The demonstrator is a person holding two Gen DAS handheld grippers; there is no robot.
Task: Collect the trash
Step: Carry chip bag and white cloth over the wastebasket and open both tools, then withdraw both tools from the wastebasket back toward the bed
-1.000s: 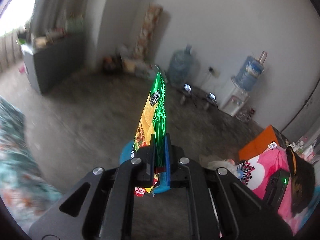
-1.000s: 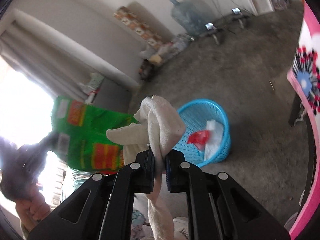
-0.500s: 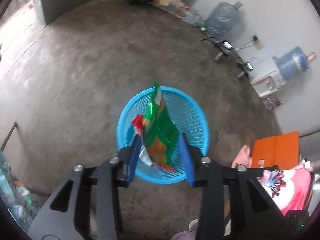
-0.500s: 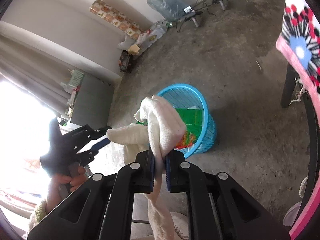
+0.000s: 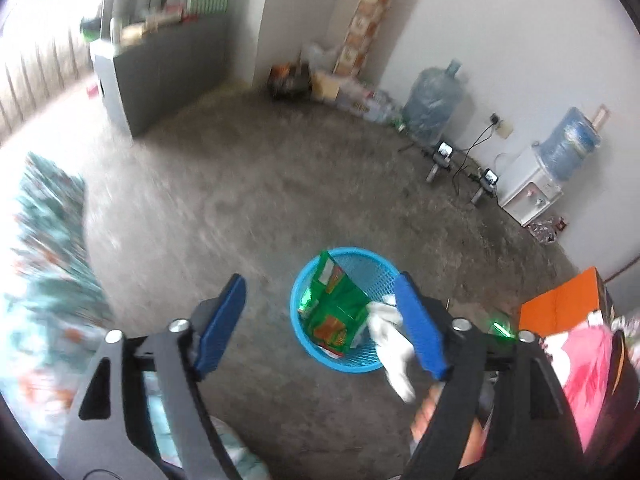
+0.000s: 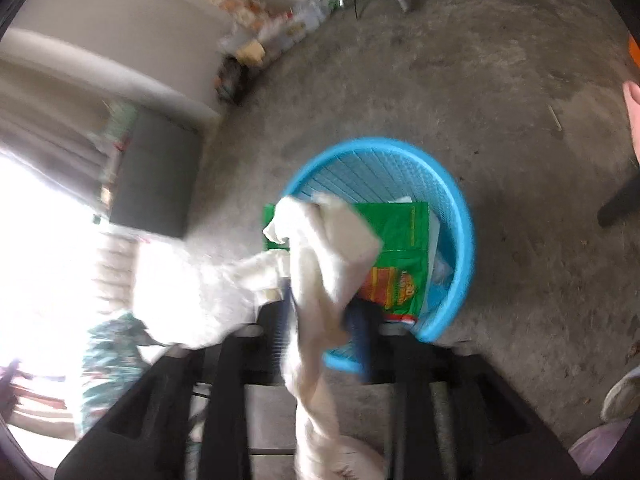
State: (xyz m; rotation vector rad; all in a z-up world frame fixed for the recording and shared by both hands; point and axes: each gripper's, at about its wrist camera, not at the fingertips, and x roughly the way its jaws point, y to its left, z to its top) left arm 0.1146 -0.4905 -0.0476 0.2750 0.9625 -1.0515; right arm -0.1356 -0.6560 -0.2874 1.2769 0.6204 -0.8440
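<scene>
Rough grey concrete floor (image 5: 280, 200), mottled and dusty; pale plaster walls behind. Round blue plastic basket (image 5: 316, 356) with lattice-mesh wall standing on the floor, rim smooth and circular. Inside it: glossy green foil snack bag (image 5: 336, 308), crinkled, with red-orange print, leaning against the basket wall; scraps of white paper beneath.

Left hand-held gripper (image 5: 320, 324): flat blue pads on black arms, jaws spreading wide, nothing between them. Basket seen through the gap, well below.

Right hand-held gripper (image 6: 324, 316): jaws opening, soft cream-white cloth (image 6: 324, 256) draped between and over the pads, folded and limp, loose end trailing down toward the camera. Blurred; cannot tell whether the pads still press on the cloth. Cloth positioned over the near rim of the basket, above the snack bag.

Left wrist view only: two translucent blue water jugs (image 5: 432, 108), one on a white dispenser (image 5: 528, 192); grey cabinet (image 5: 160, 76); orange box (image 5: 560, 304); pink patterned fabric at right; teal floral fabric at left, motion-blurred. The white cloth also appears here, at the basket's right edge.

Right wrist view only: overexposed window at left, a shoe (image 6: 620, 396) at lower right, snack bag print face-on.
</scene>
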